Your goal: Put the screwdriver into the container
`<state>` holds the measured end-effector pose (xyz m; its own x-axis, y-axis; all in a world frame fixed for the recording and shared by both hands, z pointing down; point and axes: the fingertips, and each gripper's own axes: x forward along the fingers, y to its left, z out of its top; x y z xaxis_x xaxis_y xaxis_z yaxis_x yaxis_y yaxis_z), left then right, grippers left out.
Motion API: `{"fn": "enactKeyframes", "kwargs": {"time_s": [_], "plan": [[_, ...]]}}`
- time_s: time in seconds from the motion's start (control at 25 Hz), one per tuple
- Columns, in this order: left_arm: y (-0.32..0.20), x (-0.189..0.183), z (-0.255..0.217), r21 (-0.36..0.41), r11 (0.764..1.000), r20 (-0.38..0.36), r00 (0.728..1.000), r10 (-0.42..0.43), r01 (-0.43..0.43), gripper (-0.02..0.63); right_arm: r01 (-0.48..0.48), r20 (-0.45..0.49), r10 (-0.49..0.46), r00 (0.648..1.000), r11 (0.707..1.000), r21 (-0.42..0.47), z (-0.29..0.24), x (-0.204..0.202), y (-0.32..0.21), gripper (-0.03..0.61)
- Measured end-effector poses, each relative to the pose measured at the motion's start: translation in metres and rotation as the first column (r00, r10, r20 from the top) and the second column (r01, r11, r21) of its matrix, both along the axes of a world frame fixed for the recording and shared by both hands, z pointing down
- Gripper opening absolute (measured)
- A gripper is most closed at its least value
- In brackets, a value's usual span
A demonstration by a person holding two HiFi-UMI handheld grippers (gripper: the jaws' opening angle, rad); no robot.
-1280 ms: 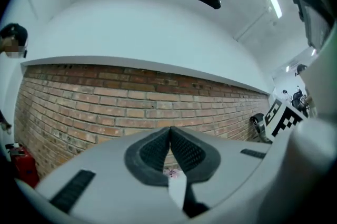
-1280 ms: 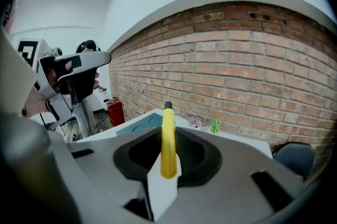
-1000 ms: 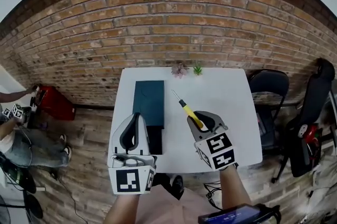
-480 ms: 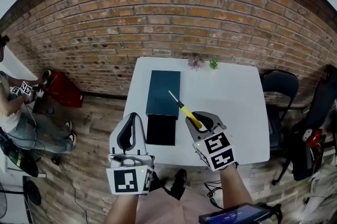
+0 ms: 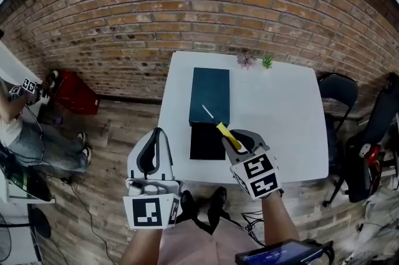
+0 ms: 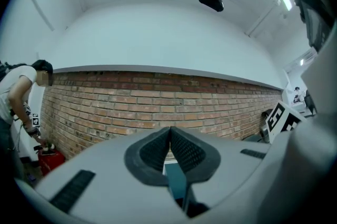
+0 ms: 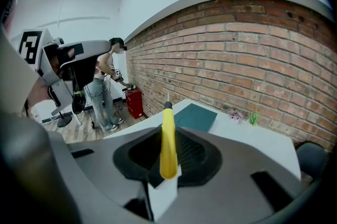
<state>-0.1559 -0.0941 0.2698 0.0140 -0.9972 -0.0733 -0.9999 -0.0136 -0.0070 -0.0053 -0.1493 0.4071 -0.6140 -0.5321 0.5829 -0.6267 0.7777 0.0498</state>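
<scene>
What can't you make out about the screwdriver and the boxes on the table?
Head view: the dark box is too dark inside to tell open from lidded.
Left gripper view: the left gripper's closed jaws hide most of the teal box.
Right gripper view: the screwdriver tip is too small to read.

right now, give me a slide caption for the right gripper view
Right claw shut on a yellow screwdriver, teal box on the white table ahead, brick wall behind.
</scene>
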Motion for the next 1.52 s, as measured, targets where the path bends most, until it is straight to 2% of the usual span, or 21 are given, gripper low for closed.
{"fn": "enactKeyframes", "kwargs": {"time_s": [0.4, 0.72, 1.52], "plan": [[0.01, -0.017, 0.049, -0.098, 0.993, -0.042, 0.997, 0.067, -0.071, 0.012, -0.072, -0.094, 0.061, 0.994, 0.99, -0.122, 0.067, -0.001, 0.039, 0.08], [0.007, -0.019, 0.073, -0.139, 0.984, -0.063, 0.992, 0.106, -0.114, 0.012, -0.112, -0.129, 0.091, 0.987, 0.98, -0.167, 0.094, -0.001, 0.045, 0.08], [-0.019, -0.044, 0.1, -0.197, 0.973, -0.086, 0.99, 0.108, -0.123, 0.012, -0.133, -0.222, 0.075, 0.972, 0.956, -0.262, 0.144, -0.014, 0.03, 0.081]]}}
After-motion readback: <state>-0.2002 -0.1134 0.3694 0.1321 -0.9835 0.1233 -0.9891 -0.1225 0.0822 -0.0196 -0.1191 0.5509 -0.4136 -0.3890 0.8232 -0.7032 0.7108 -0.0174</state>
